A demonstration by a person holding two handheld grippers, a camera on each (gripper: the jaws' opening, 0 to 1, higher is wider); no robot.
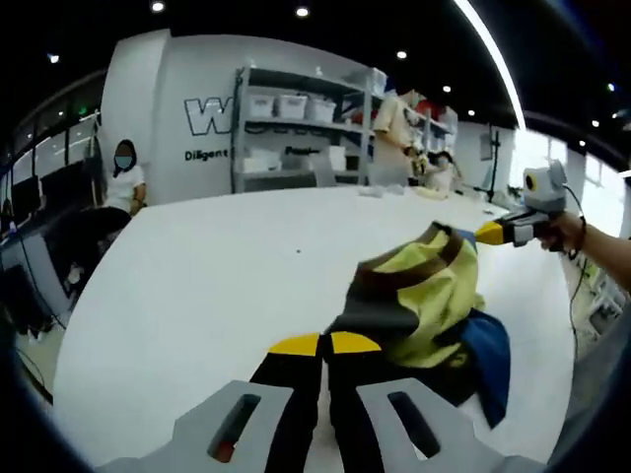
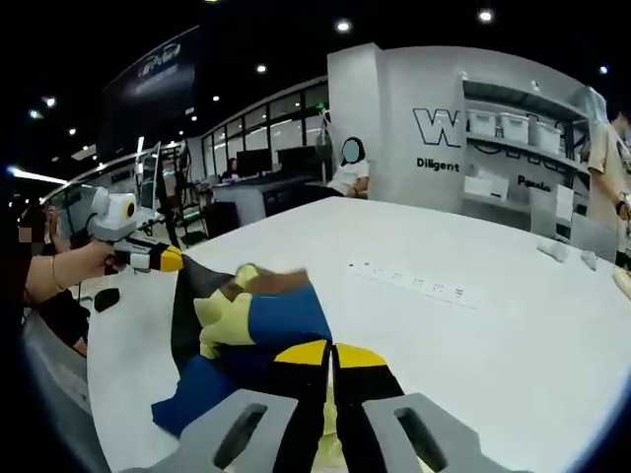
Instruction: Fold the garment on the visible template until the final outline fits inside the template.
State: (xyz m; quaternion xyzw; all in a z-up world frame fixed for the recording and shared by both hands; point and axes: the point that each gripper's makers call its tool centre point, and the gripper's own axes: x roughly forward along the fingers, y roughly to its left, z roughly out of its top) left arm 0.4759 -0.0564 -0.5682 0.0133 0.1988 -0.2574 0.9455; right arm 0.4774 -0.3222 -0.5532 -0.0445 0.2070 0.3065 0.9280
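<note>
Left gripper view: yellow, blue and black fabric garment (image 1: 424,296) at 1 o'clock, pinched by both closed grippers (image 1: 325,345) (image 2: 330,353); tension should be kept even, lowered flat onto white table (image 1: 217,286).

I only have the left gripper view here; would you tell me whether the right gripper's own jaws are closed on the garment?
Observer: Yes. In the right gripper view the right gripper has its jaws together, with yellow-green cloth of the garment showing between them.
Operator: Thank you. Is anything else lying on the table on that side?
Observer: A white power strip lies on the table beyond the garment, apart from it.
Operator: And how does my gripper look from there?
Observer: The left gripper has its yellow tips at the garment's black edge, and a hand holds it.
</note>
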